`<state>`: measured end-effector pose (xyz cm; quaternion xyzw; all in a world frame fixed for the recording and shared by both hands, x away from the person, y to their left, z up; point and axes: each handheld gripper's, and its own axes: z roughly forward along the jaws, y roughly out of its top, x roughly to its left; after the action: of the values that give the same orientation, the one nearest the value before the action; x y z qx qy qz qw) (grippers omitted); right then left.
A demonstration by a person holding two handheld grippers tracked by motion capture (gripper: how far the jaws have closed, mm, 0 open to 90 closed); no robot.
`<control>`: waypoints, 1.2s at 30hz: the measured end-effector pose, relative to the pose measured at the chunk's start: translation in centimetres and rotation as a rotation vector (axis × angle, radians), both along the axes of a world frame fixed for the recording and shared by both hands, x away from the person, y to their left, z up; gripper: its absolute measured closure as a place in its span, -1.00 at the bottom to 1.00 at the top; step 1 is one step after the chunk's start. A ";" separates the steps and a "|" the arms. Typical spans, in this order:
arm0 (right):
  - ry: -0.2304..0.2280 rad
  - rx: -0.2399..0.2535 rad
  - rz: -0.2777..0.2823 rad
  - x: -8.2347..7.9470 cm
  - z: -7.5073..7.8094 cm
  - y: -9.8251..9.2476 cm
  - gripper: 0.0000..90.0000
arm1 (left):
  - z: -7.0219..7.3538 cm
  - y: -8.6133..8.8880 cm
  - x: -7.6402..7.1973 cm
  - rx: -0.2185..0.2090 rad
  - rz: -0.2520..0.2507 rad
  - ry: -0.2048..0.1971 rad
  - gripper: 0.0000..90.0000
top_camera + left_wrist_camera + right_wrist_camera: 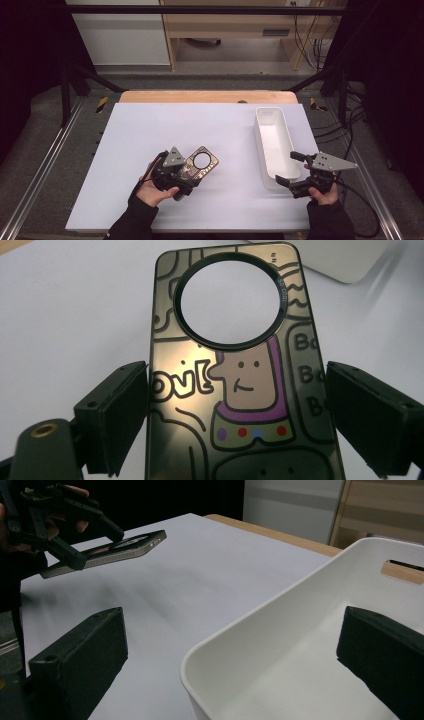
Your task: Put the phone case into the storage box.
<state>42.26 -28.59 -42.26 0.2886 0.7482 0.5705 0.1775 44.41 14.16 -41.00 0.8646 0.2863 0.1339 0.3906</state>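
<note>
A shiny phone case with cartoon drawings and a round camera cut-out is held off the white table sheet at front centre. My left gripper is shut on its lower half. In the left gripper view the two jaws press the long edges of the case. The right gripper view shows the case tilted in the air, clear of the sheet. My right gripper stands open, its jaws astride the near end wall of a white bin, one inside and one outside. The bin holds nothing.
The bin runs lengthwise along the right side of the sheet. A wooden table edge shows behind the sheet. Dark frame posts stand at both back corners, with cables on the floor to the right.
</note>
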 end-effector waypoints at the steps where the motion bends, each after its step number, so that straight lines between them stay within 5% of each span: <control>1: -0.001 -0.003 0.003 0.0 0.0 0.1 -0.99 | 0.0 0.0 -0.1 -0.001 -0.003 -0.003 -0.74; 36: 0.002 -0.029 0.138 -0.3 0.1 4.1 -0.99 | 0.3 -0.7 -0.8 0.001 -0.124 0.012 -0.74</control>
<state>41.93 -24.46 -42.21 0.2342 0.7749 0.5700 0.1410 43.56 13.47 -40.71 0.8816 0.2344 0.1045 0.3961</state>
